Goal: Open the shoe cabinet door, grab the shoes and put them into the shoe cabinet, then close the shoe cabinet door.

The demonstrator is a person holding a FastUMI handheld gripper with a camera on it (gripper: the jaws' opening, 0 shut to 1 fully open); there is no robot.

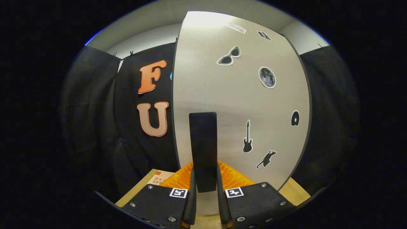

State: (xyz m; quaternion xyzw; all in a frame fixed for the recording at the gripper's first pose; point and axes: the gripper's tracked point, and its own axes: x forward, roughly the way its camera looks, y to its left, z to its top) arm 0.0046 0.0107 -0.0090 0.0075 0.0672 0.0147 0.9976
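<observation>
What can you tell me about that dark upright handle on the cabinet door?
The handle is a dark, flat, upright bar with rounded corners and a matte look, fixed to the pale grey cabinet door low on its face. The gripper has both fingers pressed on its lower end, one on each side. Stickers dot the door beside it.

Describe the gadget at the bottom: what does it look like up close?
The gripper has two blocky, rough-textured bodies studded with round silver screws. Each carries a small square black-and-white marker near its inner corner. Two slim fingers run forward, backed by ribbed orange parts.
</observation>
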